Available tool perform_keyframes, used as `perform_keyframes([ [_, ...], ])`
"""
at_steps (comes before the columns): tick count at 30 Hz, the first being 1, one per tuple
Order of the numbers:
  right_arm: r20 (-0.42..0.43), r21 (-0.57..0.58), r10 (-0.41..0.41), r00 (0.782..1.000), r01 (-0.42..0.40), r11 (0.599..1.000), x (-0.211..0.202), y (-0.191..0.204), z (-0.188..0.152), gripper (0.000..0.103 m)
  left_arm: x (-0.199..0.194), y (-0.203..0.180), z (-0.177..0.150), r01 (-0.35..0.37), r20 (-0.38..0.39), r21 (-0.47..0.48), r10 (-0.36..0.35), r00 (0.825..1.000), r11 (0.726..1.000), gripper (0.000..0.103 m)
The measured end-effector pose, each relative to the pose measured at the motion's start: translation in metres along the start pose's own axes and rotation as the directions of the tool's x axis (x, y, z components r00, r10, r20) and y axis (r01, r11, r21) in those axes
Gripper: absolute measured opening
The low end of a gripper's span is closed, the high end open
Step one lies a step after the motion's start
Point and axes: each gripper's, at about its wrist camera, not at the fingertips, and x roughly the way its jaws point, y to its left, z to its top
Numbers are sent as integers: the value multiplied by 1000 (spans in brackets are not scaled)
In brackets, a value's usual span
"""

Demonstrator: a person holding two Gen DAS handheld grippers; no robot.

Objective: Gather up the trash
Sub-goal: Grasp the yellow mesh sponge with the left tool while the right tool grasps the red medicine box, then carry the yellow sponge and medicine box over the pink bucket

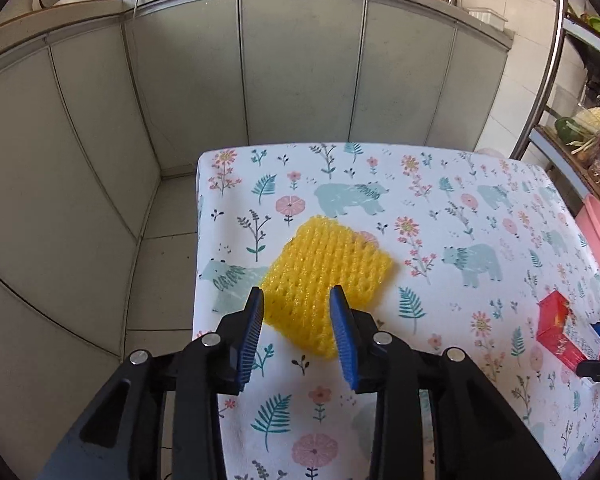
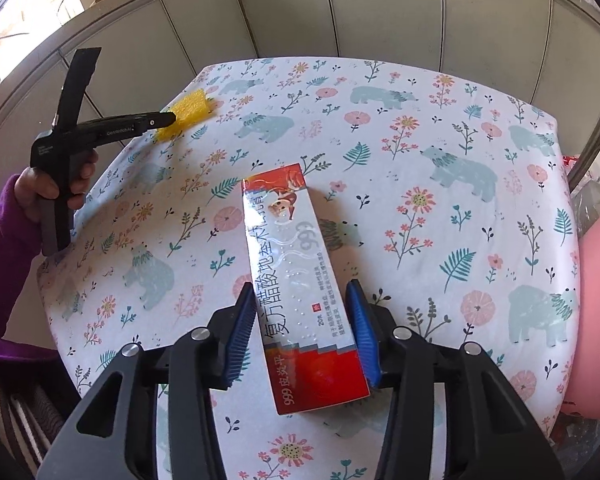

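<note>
A yellow foam fruit net point(image 1: 327, 280) lies on the flowered tablecloth point(image 1: 440, 208) near the table's left edge. My left gripper point(image 1: 298, 300) is open, its blue pads on either side of the net's near corner. A red and white medicine box point(image 2: 300, 280) lies flat in the middle of the table. My right gripper point(image 2: 302, 294) is open and straddles the box's near half, the pads beside its long sides. The box also shows at the right of the left wrist view point(image 1: 558, 332). The left gripper and the net point(image 2: 186, 116) show in the right wrist view.
A pink basin point(image 2: 596, 320) stands beside the table's right edge. Grey cabinet doors point(image 1: 300, 72) rise behind the table. A metal rack with vegetables point(image 1: 580, 128) is at the far right. Tiled floor point(image 1: 168, 264) lies left of the table.
</note>
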Motion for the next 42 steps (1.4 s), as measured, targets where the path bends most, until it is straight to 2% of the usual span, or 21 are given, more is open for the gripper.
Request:
perform_keyframes([
  [7,33,61,19,999,-21,998,-7,-3,-7,42,1,-4,-4,-39,29,17,38,999,999,34],
  [9,43,78,26,999,-29,997,-9,-3,-11,42,-1,-6,-4,-38,36,25,37,999,999,23],
  [10,48,86,31,998,-35,996,-11,-3,-13,42,-3,-8,-4,-39,41,31,37,998,999,13],
  [11,53,93,36,998,-41,995,-13,-3,-15,42,-5,-9,-5,-38,47,35,37,998,999,8],
  [16,102,120,47,994,-60,991,-27,-4,-27,42,-24,-20,-13,-8,80,19,6,997,1000,7],
  [21,177,157,45,983,-73,985,-50,-10,-37,42,-54,-38,-18,55,120,-1,-55,991,998,7],
  [26,225,188,26,974,-70,980,-65,-18,-46,42,-88,-76,-22,146,178,28,-148,973,989,7],
  [32,280,232,-3,960,-65,970,-82,-30,-59,42,-113,-124,-21,236,212,79,-247,946,969,7],
  [42,390,367,-148,909,-6,930,-131,-76,-80,42,-119,-194,-17,348,200,135,-370,907,928,7],
])
